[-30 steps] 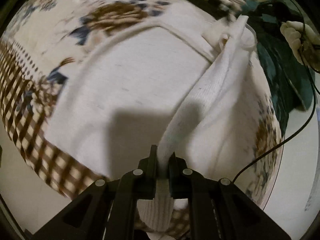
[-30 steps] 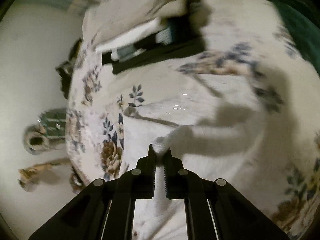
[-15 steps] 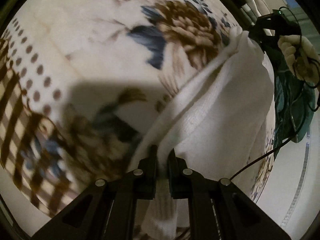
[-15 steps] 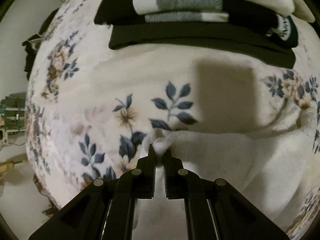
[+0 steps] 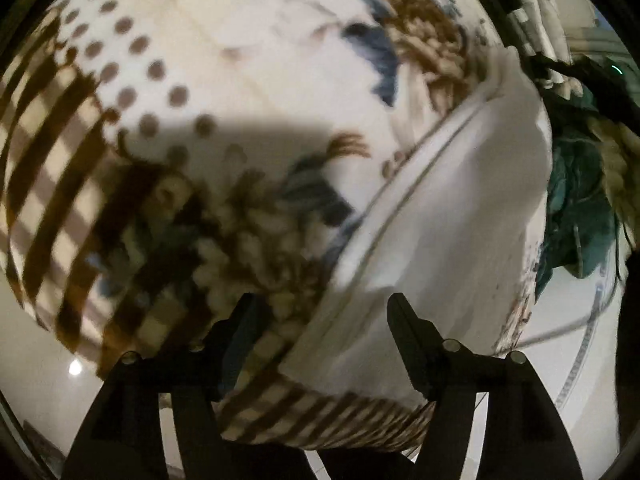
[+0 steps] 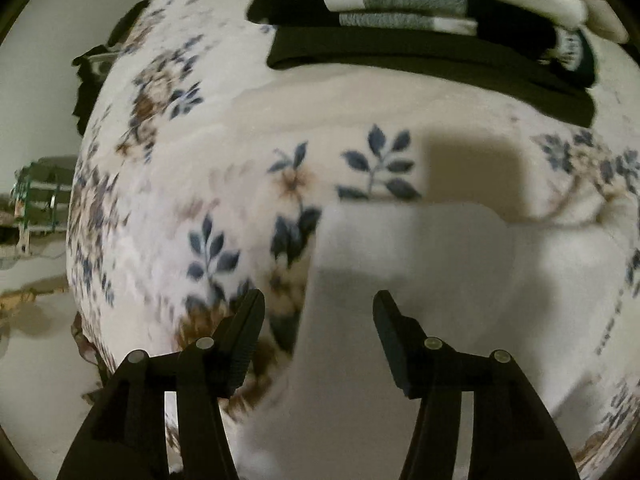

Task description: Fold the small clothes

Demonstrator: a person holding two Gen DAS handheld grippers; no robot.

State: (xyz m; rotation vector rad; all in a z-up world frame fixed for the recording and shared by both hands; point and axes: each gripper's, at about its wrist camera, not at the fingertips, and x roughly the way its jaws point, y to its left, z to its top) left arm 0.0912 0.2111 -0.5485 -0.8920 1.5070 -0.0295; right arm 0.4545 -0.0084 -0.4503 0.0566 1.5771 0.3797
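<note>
A white garment [image 5: 452, 216] lies folded over on a floral blanket [image 5: 248, 80]. In the left wrist view its layered edge runs diagonally from lower middle to upper right. My left gripper [image 5: 326, 312] is open, with the garment's edge lying between and below its fingers. In the right wrist view the same white garment [image 6: 440, 280] covers the lower right, its corner near the middle. My right gripper [image 6: 318, 308] is open just above that corner and holds nothing.
A stack of folded clothes [image 6: 432, 20], dark and grey-white, sits at the far edge of the blanket in the right wrist view. A dark green cloth [image 5: 576, 208] and a cable hang off the right in the left wrist view. The blanket's checked border [image 5: 52, 184] marks its left edge.
Both grippers were shut on the white garment and carried it over to fold it. Now both have opened and let it go, and it rests on the blanket.
</note>
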